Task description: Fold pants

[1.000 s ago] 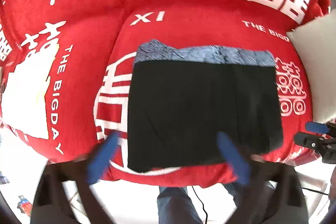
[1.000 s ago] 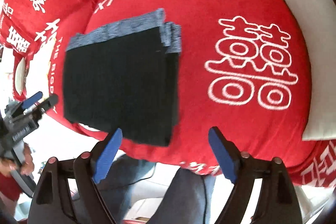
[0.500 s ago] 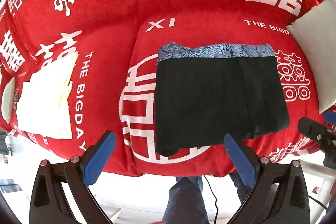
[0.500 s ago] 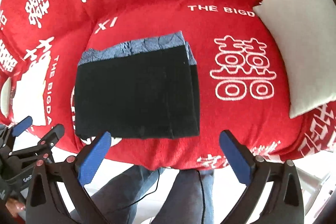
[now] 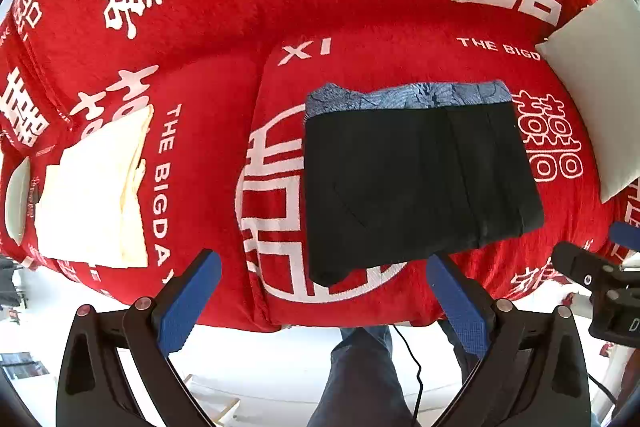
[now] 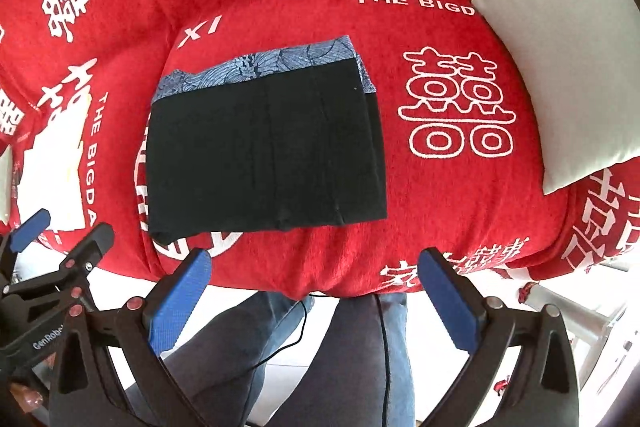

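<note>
The black pants [image 5: 416, 183] lie folded into a flat rectangle on the red sofa cover [image 5: 240, 27], with a blue patterned band along the far edge. The right wrist view shows the same pants [image 6: 264, 151] left of centre. My left gripper [image 5: 320, 283] hovers above the sofa's front edge, open, nothing between its blue pads. Likewise my right gripper [image 6: 316, 283] is held above the front edge with its jaws wide open and empty. Neither gripper touches the pants. Each view catches the other gripper at its side.
A cream folded cloth [image 5: 96, 187] lies on the sofa to the left of the pants. A grey cushion [image 6: 568, 67] rests at the right end. A person's legs in jeans [image 6: 340, 359] stand before the sofa, with a thin black cable [image 5: 412, 359] hanging down.
Both grippers have drawn up and back from the pants toward the sofa's front edge. The right jaws have spread wider. The folded pants stay in place.
</note>
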The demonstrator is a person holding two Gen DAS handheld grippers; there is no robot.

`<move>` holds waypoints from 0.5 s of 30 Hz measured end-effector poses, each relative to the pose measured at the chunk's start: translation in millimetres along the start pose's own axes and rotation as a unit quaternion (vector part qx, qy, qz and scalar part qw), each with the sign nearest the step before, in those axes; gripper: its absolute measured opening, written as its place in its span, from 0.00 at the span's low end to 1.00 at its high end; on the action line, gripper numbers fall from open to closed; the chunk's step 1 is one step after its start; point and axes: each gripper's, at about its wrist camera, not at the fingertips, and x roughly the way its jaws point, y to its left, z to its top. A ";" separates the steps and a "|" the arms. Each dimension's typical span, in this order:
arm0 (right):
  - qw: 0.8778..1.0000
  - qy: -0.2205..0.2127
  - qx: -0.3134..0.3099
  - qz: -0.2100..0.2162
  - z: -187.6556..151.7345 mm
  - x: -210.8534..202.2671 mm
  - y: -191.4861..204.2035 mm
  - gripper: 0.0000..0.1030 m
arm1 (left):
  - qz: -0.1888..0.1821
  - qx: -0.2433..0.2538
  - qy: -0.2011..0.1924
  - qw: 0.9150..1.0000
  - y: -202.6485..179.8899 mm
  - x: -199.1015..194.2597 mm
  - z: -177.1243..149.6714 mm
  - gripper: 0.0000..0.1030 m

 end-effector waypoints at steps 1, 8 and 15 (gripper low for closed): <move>1.000 0.000 0.000 0.000 -0.2 -0.6 0.2 1.00 | -0.001 -0.001 -0.002 1.000 0.7 -1.5 0.5 1.00; 1.000 -0.001 0.000 -0.003 1.8 -4.9 0.2 1.00 | -0.009 0.000 0.002 1.000 0.7 -4.3 3.3 1.00; 1.000 -0.002 -0.001 -0.007 5.3 -7.1 0.7 1.00 | -0.012 0.005 -0.002 1.000 -0.1 -8.0 4.7 1.00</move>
